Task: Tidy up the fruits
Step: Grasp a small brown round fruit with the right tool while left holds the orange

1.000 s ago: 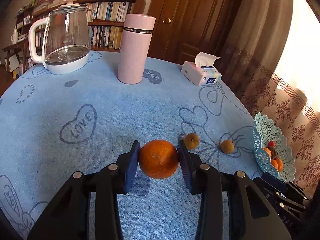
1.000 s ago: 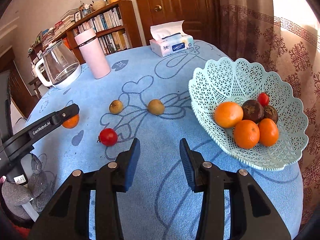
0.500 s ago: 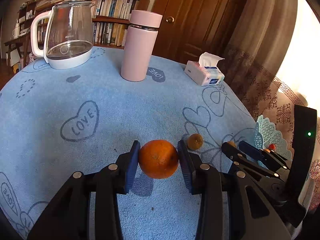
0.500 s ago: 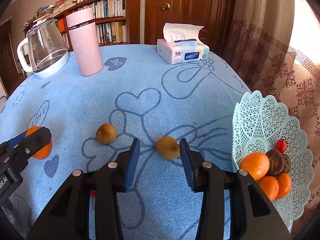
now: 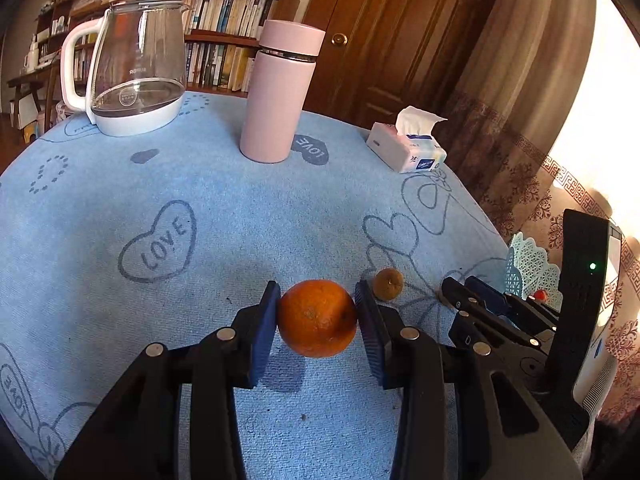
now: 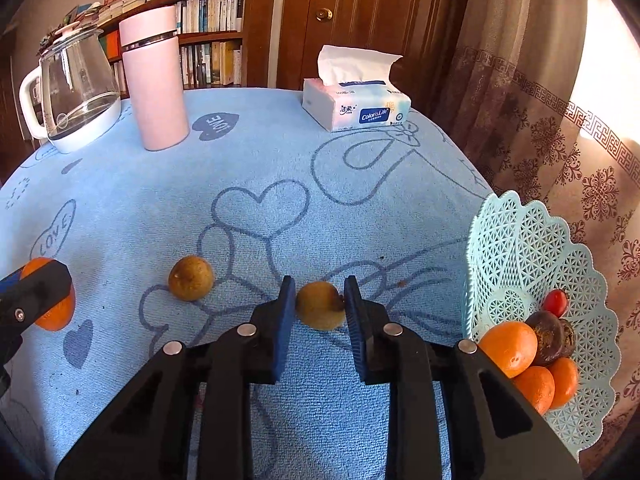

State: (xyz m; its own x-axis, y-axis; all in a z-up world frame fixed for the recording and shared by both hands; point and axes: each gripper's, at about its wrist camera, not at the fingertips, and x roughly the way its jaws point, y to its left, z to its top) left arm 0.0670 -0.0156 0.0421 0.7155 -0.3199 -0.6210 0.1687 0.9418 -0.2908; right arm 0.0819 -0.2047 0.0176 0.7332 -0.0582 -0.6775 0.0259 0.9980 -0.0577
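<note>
My left gripper [image 5: 317, 318] is shut on an orange [image 5: 317, 323] and holds it just above the blue tablecloth; the orange also shows at the left edge of the right wrist view [image 6: 54, 312]. My right gripper [image 6: 319, 308] has closed on a brown kiwi-like fruit [image 6: 320, 306] on the cloth. A second brown fruit [image 6: 191, 278] lies to its left; it also shows in the left wrist view [image 5: 387, 284]. A mint lattice basket [image 6: 532, 240] at the right holds oranges [image 6: 508, 348], dark fruits and a small red one.
A pink flask [image 5: 280, 92], a glass kettle [image 5: 132, 68] and a tissue box [image 6: 356, 104] stand at the back of the round table. A curtain [image 6: 540, 112] hangs beyond the right table edge. The right gripper's body [image 5: 520, 328] is close beside my left.
My right gripper swung left from the basket, moved down to the brown fruit and closed on it. My left gripper still holds the orange in about the same place.
</note>
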